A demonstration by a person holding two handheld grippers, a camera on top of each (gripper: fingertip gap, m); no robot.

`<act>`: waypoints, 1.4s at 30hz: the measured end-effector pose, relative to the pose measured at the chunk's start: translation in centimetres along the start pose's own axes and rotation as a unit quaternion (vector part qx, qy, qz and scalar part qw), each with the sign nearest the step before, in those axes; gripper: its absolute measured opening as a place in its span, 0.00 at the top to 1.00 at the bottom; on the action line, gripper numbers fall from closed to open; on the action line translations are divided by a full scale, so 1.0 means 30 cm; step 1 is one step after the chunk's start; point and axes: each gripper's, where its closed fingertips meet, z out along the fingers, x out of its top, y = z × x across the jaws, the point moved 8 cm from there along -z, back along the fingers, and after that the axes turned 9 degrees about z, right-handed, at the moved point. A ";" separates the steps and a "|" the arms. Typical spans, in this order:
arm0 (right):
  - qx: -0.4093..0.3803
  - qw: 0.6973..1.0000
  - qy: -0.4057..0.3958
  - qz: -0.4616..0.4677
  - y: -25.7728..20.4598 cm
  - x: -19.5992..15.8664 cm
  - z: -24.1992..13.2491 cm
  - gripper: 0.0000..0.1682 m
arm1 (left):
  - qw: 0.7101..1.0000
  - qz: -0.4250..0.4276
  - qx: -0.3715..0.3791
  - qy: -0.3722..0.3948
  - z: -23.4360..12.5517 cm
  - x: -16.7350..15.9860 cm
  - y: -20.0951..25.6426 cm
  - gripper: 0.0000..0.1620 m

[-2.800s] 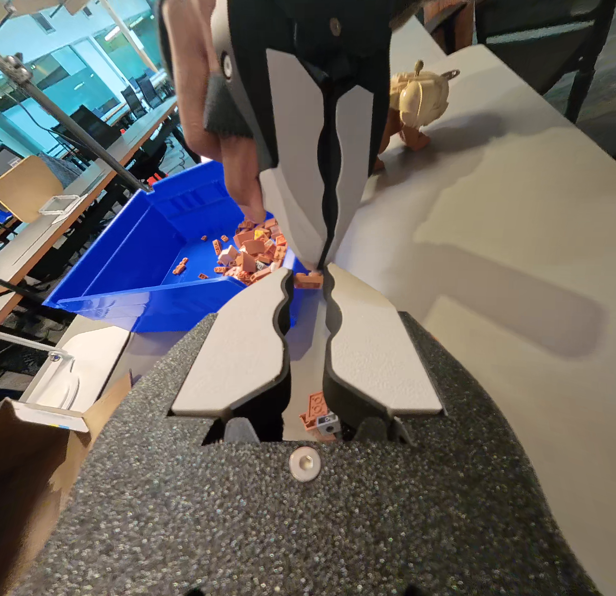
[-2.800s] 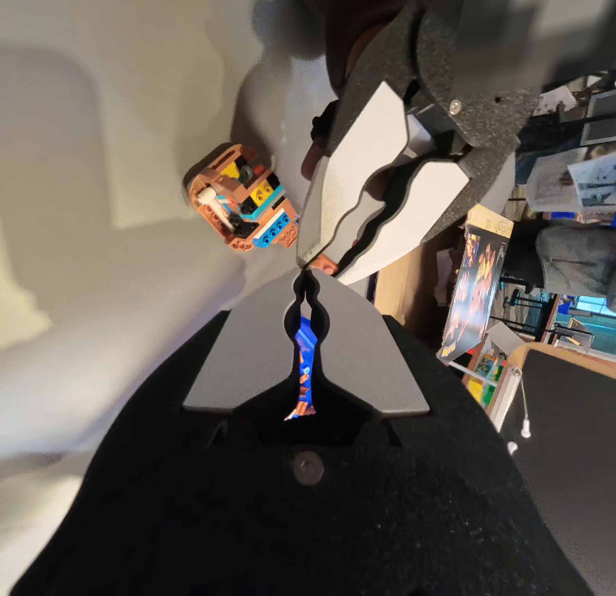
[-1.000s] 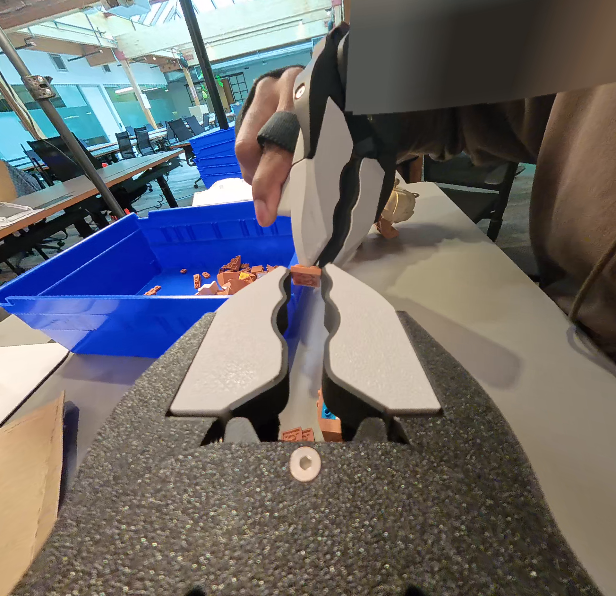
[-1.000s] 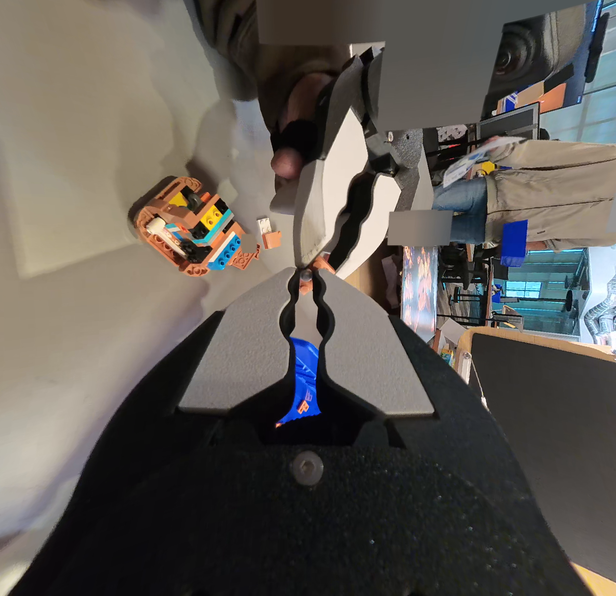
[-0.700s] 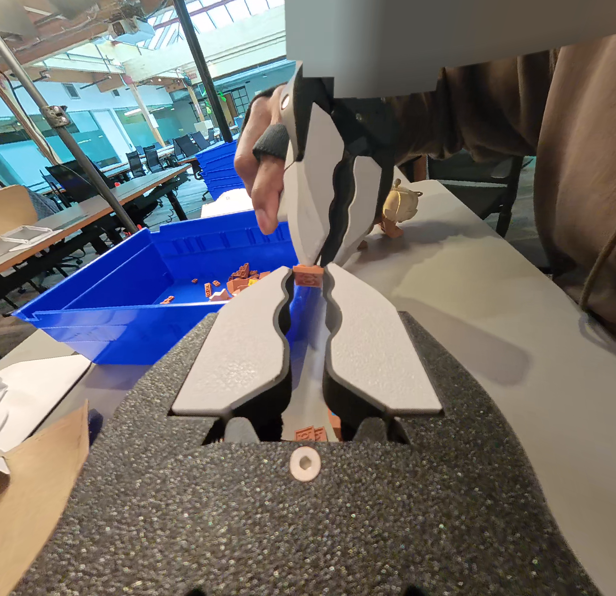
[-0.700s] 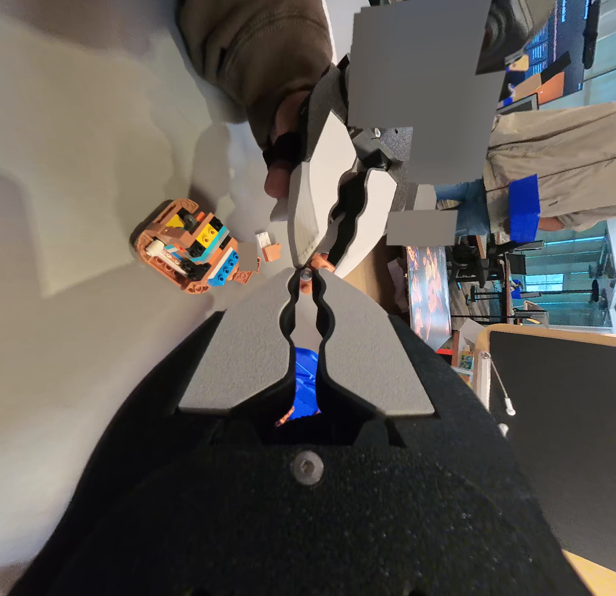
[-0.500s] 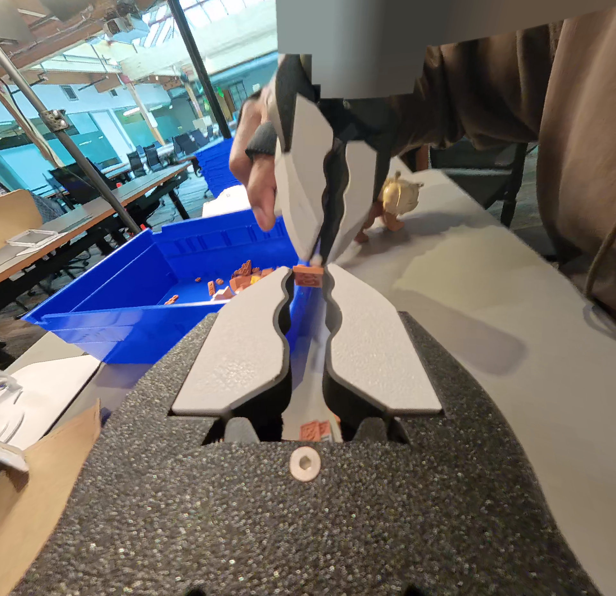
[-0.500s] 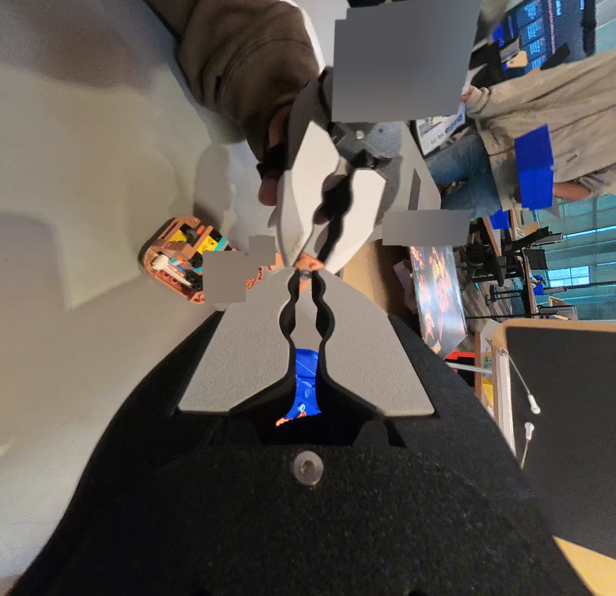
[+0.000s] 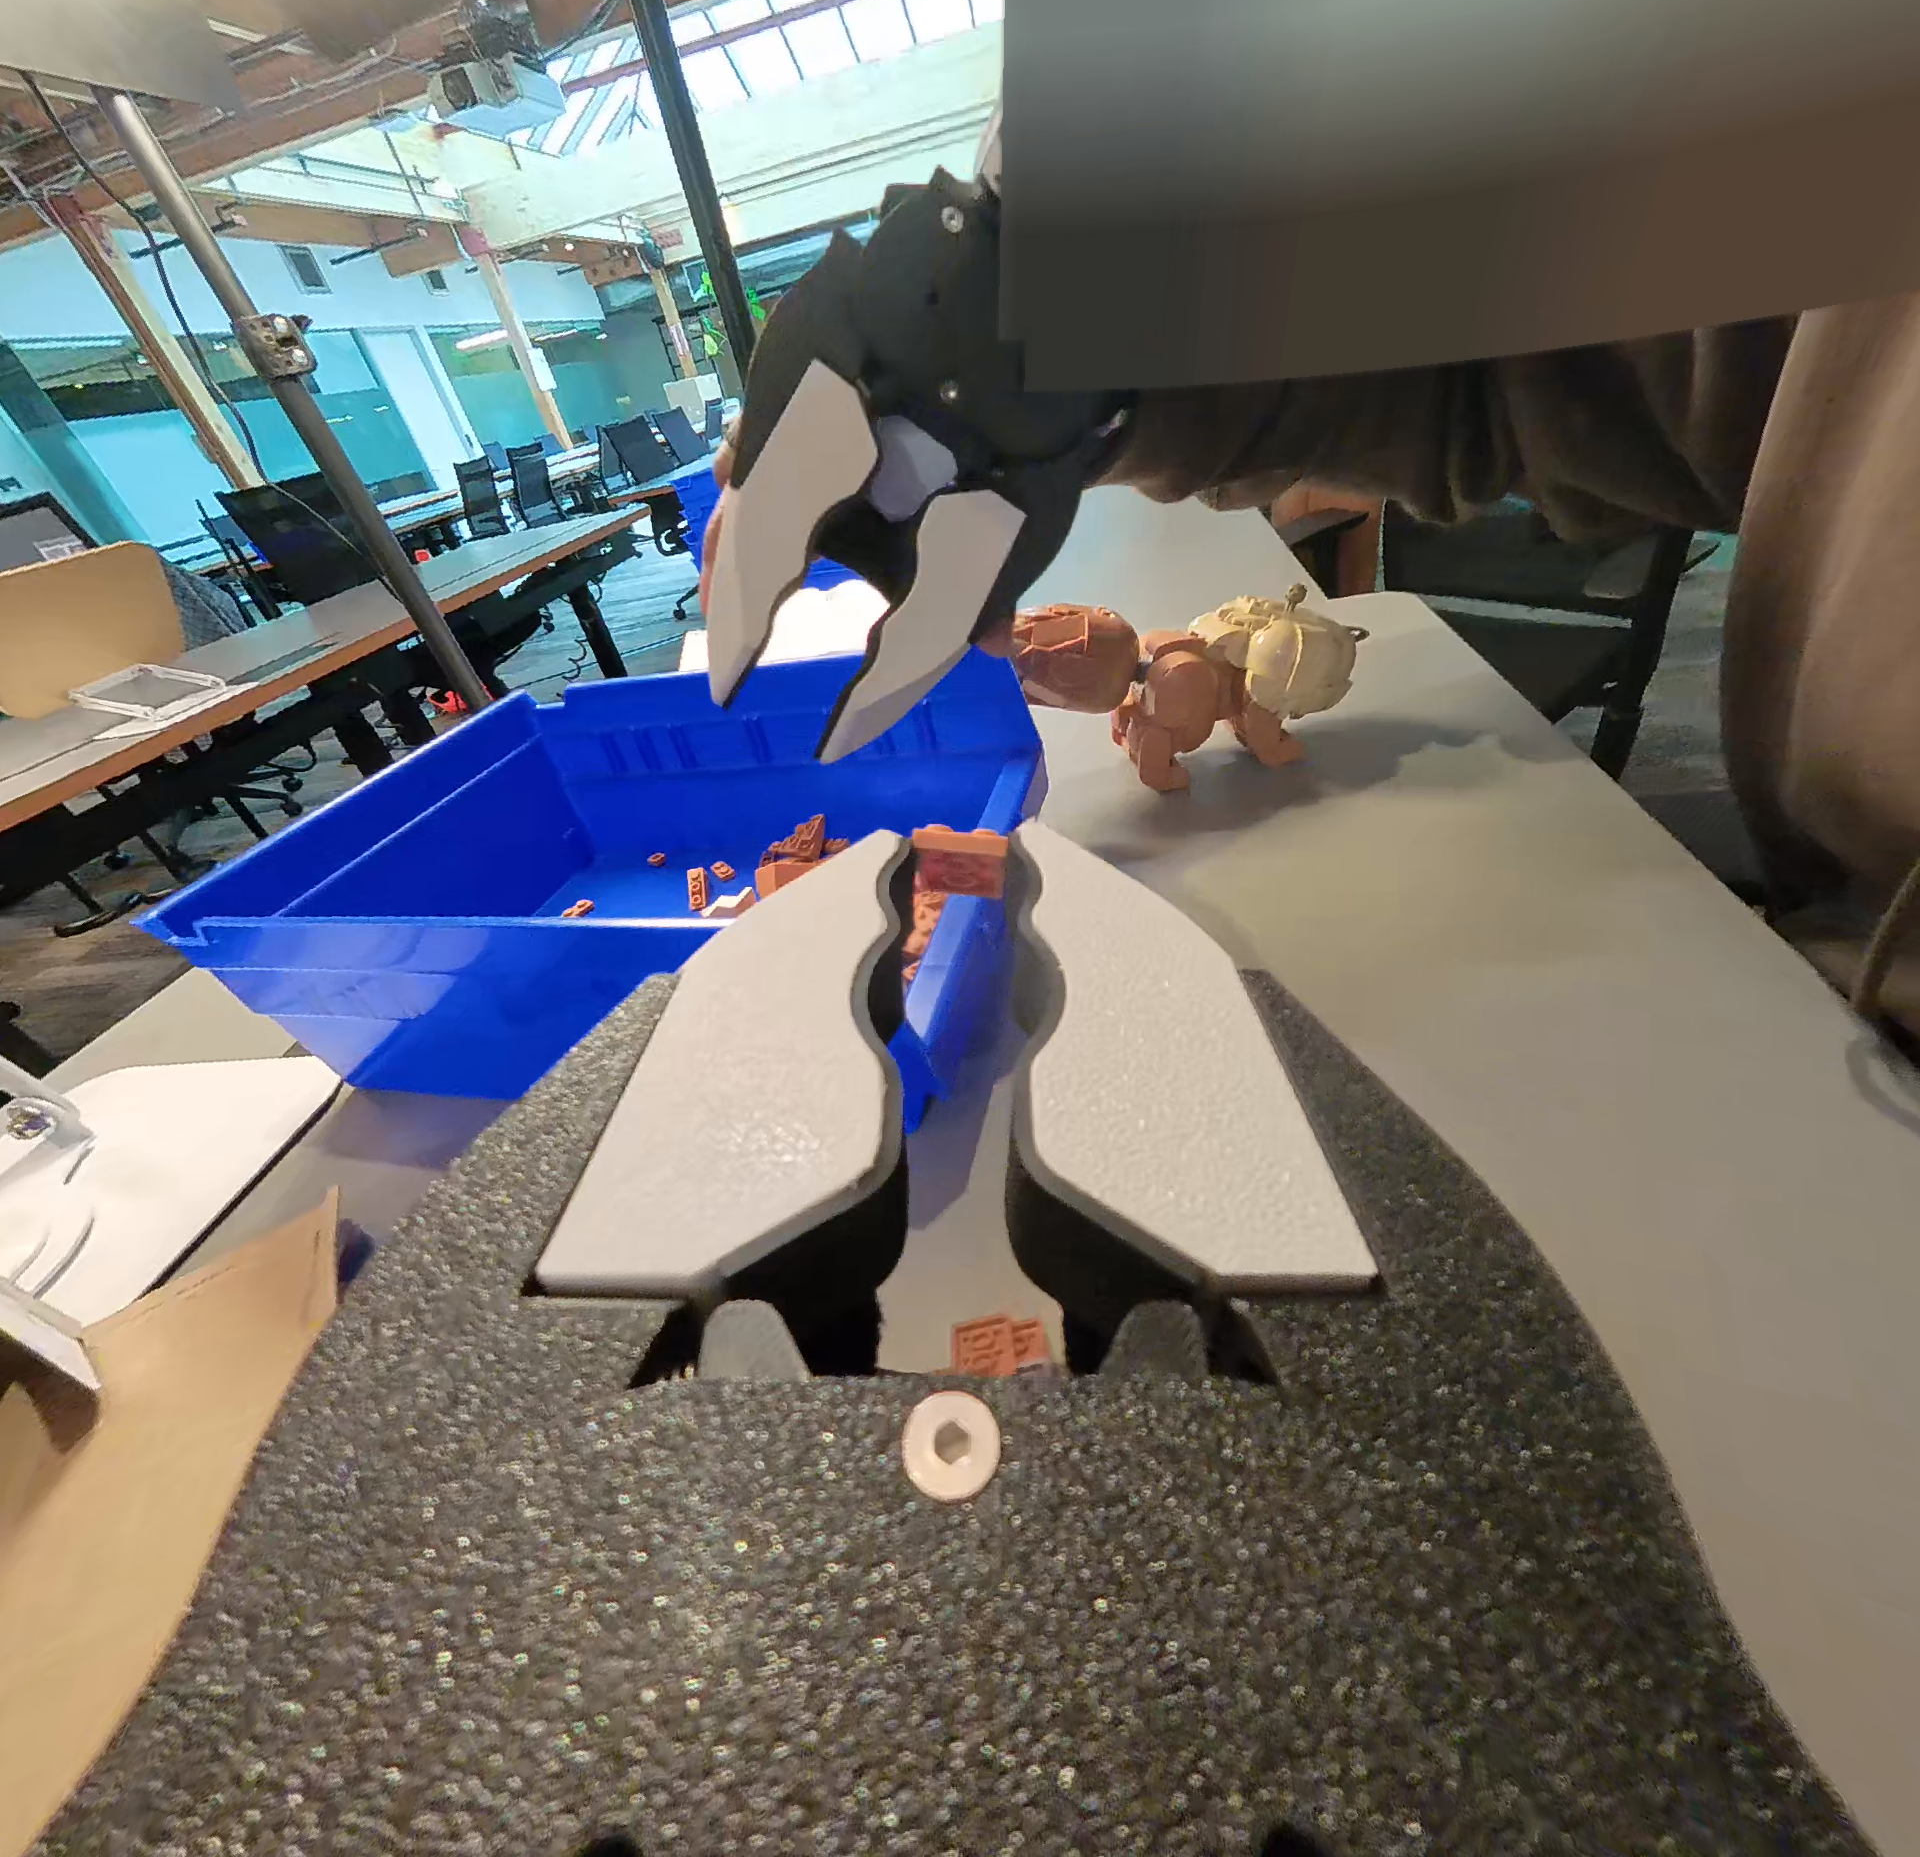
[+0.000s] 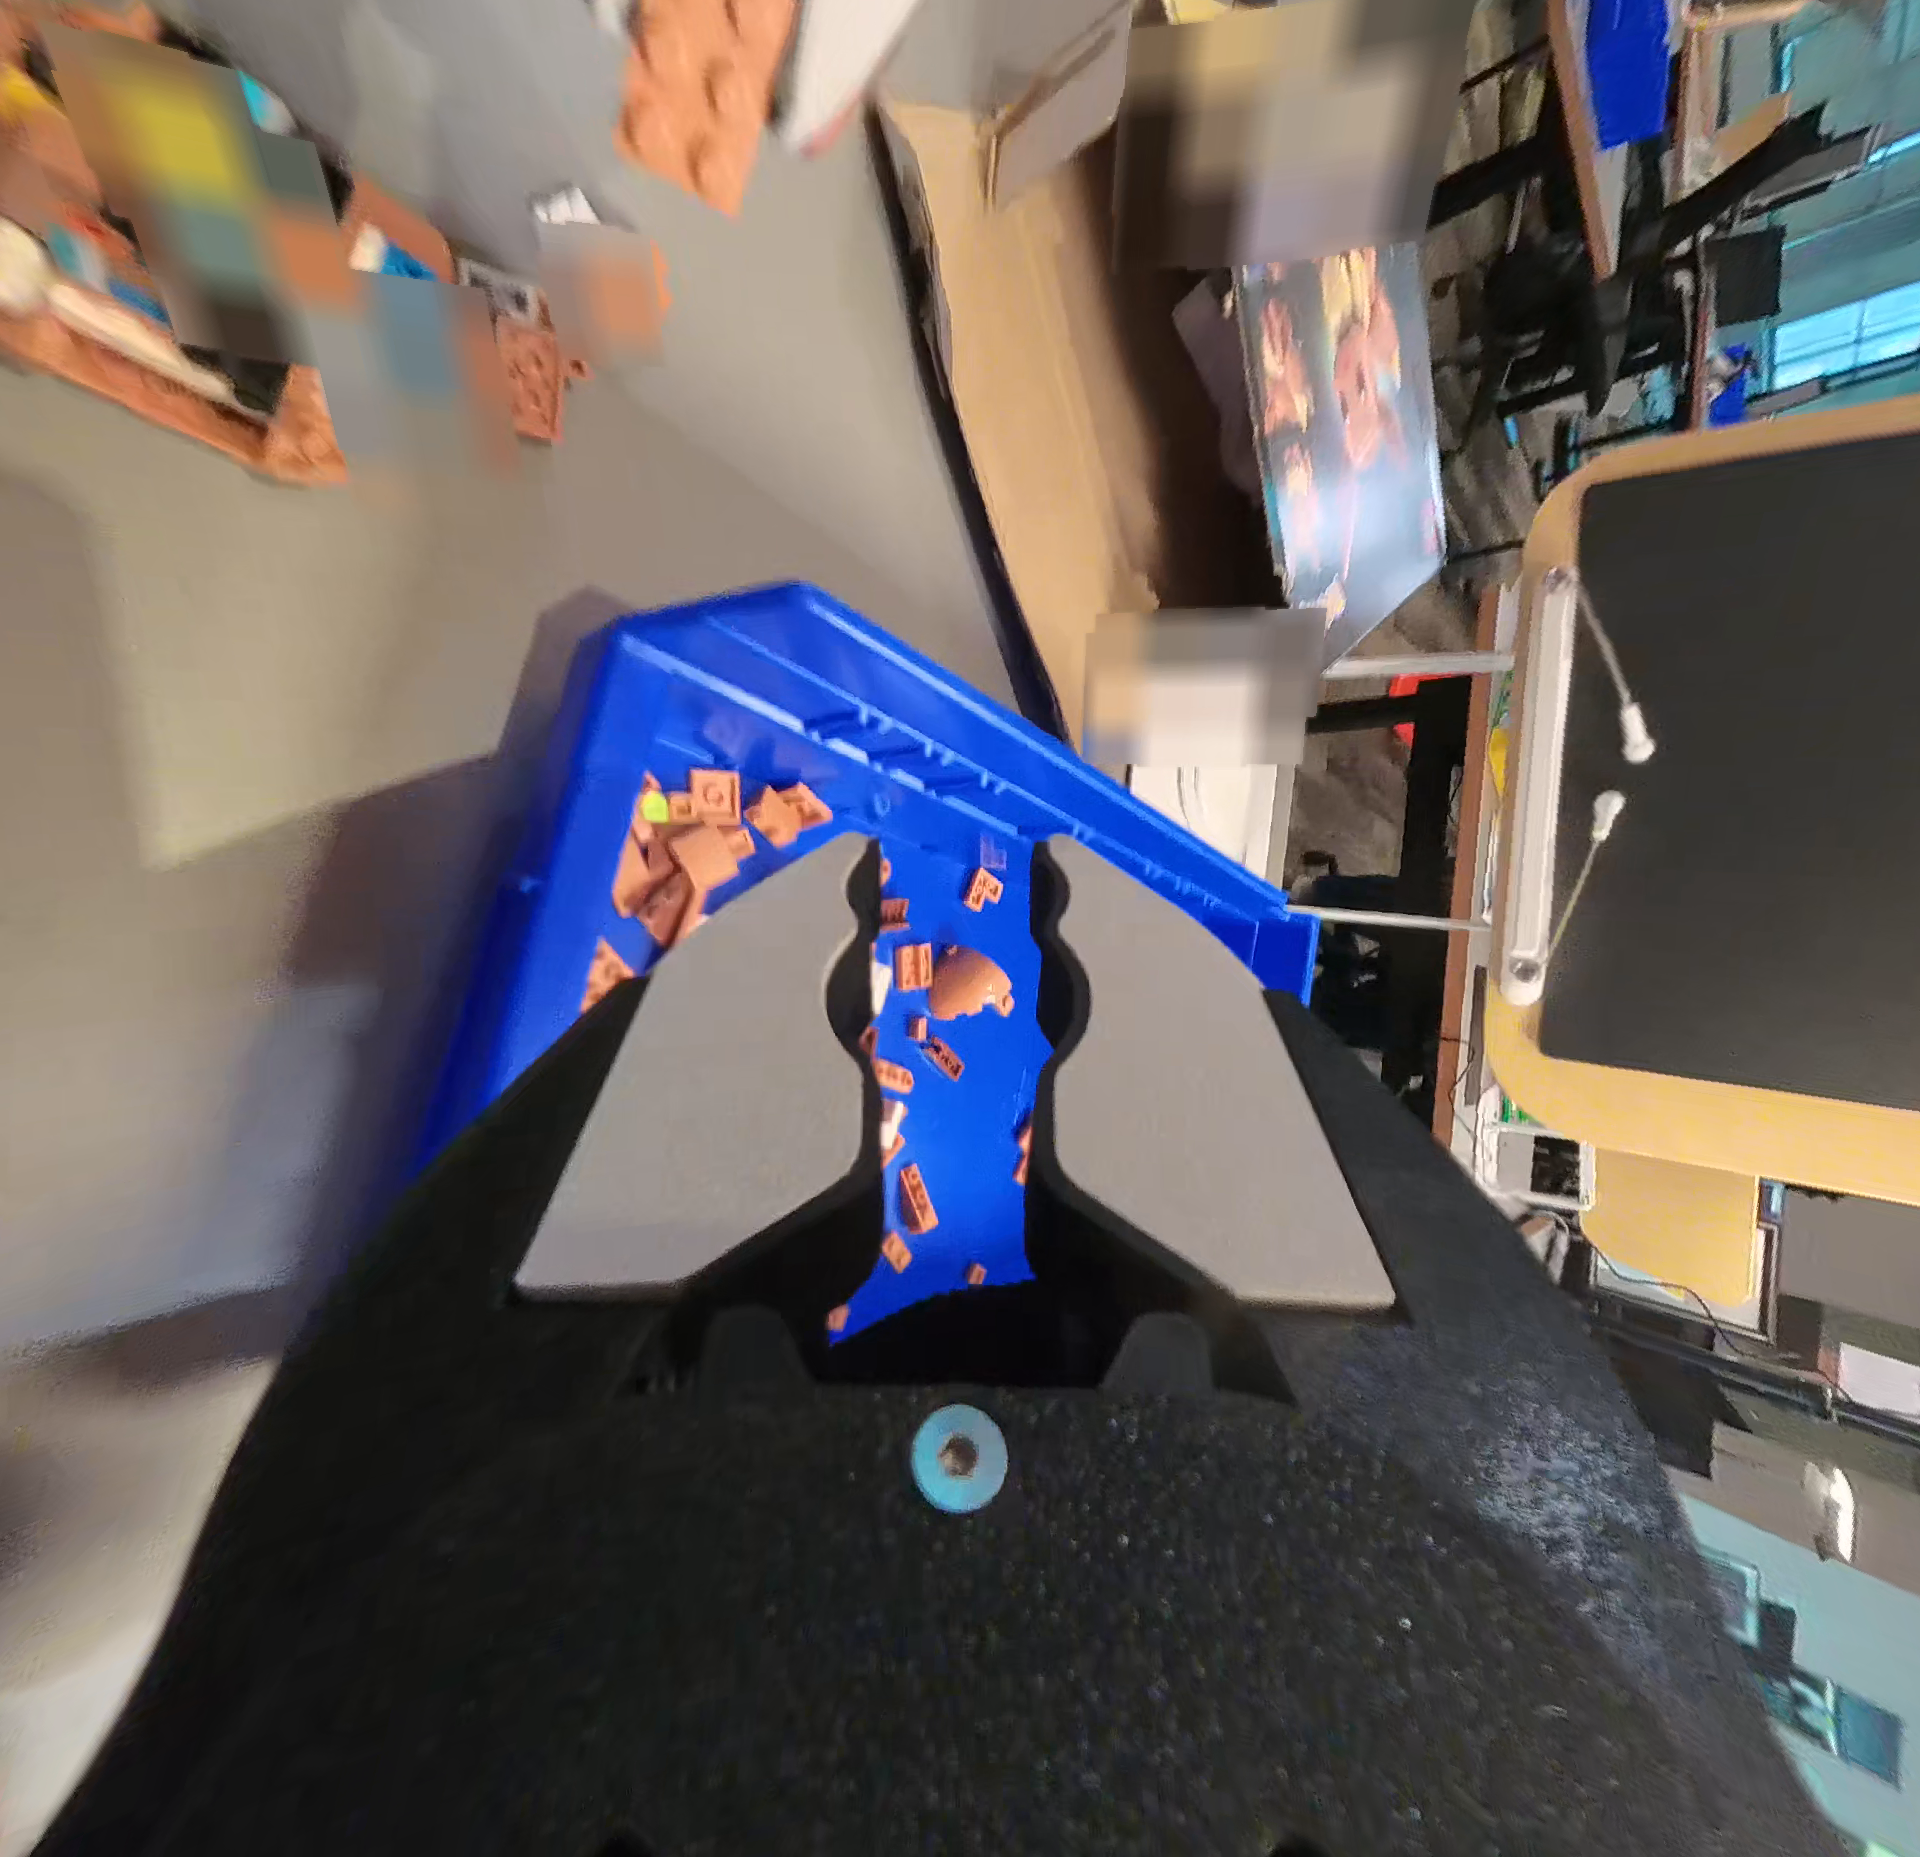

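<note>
My left gripper (image 9: 961, 841) is shut on a small brown brick (image 9: 961, 865), held at its fingertips above the near right corner of the blue bin (image 9: 416, 934). My right gripper (image 9: 779, 724) is open and empty, hovering over the bin's far side, apart from the brick. In the right wrist view my right gripper (image 10: 956, 851) looks down into the bin (image 10: 831, 685) at loose brown bricks (image 10: 696, 851). The left gripper's brick (image 10: 707, 93) shows blurred at the top. Several loose bricks (image 9: 790, 851) lie in the bin.
A brown and cream brick animal (image 9: 1184, 685) stands on the grey table behind the bin. A brick build (image 10: 156, 353), partly mosaicked, lies on the table. A cardboard box (image 9: 135, 1412) is at the near left. A person's sleeve (image 9: 1818, 664) is at the right.
My right gripper has opened and pulled away from the brick in my left gripper, moving left over the blue bin. My left gripper still holds the brown brick.
</note>
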 end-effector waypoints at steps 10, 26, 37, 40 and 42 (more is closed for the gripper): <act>-0.076 0.975 0.133 -0.164 -0.175 0.250 -0.021 0.84 | 0.979 -0.169 -0.030 0.114 0.009 0.024 -0.005 0.90; -0.228 0.961 0.080 -0.136 -0.064 0.177 -0.016 0.98 | 0.940 -0.280 0.013 0.192 -0.012 0.008 -0.050 0.90; -0.049 0.998 0.008 0.034 -0.150 0.169 -0.027 0.82 | 0.935 -0.289 0.063 0.197 -0.054 -0.012 -0.102 0.90; 0.054 0.988 0.026 0.141 -0.281 0.245 -0.036 0.82 | 0.939 -0.279 0.077 0.183 -0.062 -0.015 -0.110 0.91; 0.097 0.971 0.036 0.216 -0.379 0.273 -0.026 0.82 | 0.950 -0.265 0.096 0.134 -0.060 -0.025 -0.119 0.91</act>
